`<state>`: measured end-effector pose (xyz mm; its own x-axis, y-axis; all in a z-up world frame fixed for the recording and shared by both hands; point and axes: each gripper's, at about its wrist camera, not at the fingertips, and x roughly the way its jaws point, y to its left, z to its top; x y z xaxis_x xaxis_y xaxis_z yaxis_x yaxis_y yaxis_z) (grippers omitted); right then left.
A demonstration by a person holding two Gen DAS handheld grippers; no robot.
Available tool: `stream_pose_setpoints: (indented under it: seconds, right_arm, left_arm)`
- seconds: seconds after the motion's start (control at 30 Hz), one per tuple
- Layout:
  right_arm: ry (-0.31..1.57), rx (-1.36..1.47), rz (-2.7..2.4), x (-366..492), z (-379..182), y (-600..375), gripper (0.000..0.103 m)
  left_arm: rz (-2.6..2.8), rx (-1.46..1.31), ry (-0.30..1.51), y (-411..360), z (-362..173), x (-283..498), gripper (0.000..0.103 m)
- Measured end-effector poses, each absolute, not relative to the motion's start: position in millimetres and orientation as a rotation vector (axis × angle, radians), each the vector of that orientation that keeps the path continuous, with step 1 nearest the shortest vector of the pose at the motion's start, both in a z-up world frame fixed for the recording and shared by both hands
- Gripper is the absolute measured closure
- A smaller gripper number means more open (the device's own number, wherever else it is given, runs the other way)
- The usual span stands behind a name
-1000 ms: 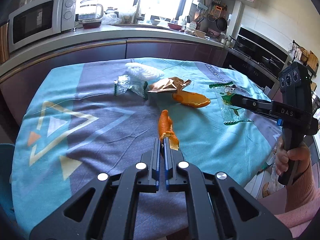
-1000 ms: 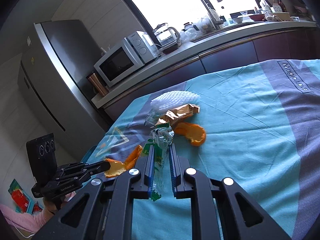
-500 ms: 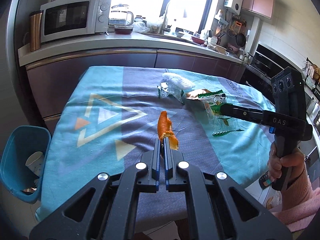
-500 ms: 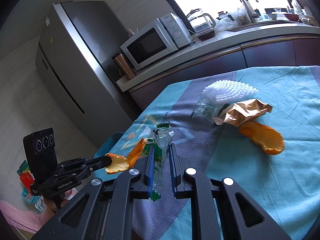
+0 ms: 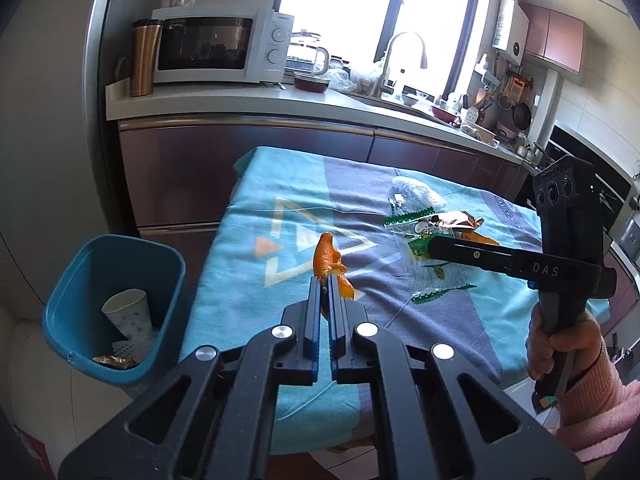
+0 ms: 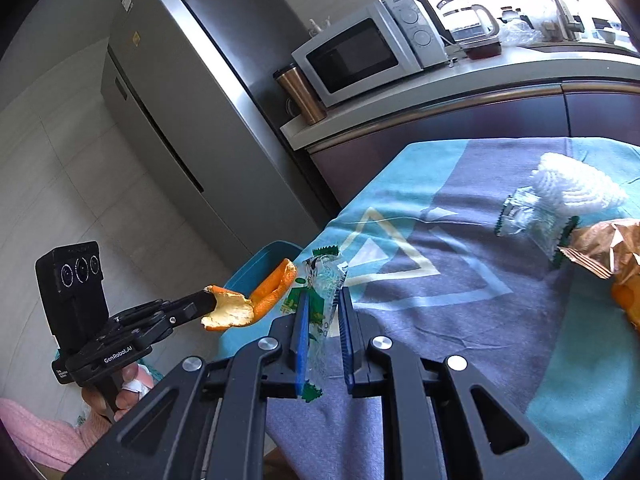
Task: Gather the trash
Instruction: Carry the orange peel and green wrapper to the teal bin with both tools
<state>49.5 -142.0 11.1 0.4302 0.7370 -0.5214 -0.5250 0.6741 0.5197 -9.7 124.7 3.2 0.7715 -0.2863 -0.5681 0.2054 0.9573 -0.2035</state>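
Pinching a curled orange peel (image 5: 329, 258), the left gripper (image 5: 325, 280) has its two fingers pressed tight on it, with the peel poking up past the tips. In the left wrist view the peel hangs in the air over the table's near left part. A blue trash bin (image 5: 60, 292) sits on the floor at about 8 o'clock from the peel. Inside the bin are a white paper cup (image 5: 128, 312) and a brown wrapper (image 5: 112, 361).

The right gripper (image 6: 323, 300) pinches a clear plastic wrapper with green edges (image 6: 320, 280). The wrapper hangs down between the blue pads (image 6: 301, 320). In the left wrist view this gripper sits at 3 o'clock from the peel, up off the table.

On the teal and gray tablecloth (image 6: 460, 320) more trash lies at about 2 o'clock in the right wrist view: a white foam net (image 6: 576, 190), touching a clear wrapper (image 6: 528, 216), then a crinkled brown wrapper (image 6: 604, 248) just beside it, and another orange peel (image 6: 626, 300) near the edge.
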Motion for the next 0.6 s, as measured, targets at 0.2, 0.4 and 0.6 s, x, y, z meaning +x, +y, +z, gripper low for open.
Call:
stream_pose_setpoints:
  seconds: [0.2, 0.4, 0.6]
  right_arm:
    - [0.808, 0.257, 0.863, 56, 15, -108, 0.09]
    - [0.821, 0.222, 0.916, 64, 16, -74, 0.09]
    - [0.829, 0.179, 0.959, 69, 17, -41, 0.09]
  left_arm:
    - [-0.186, -0.166, 0.613, 160, 8, -15, 0.099]
    - [-0.102, -0.199, 0.599, 196, 7, -21, 0.099]
    - [-0.032, -0.227, 0.6, 226, 2, -23, 0.099]
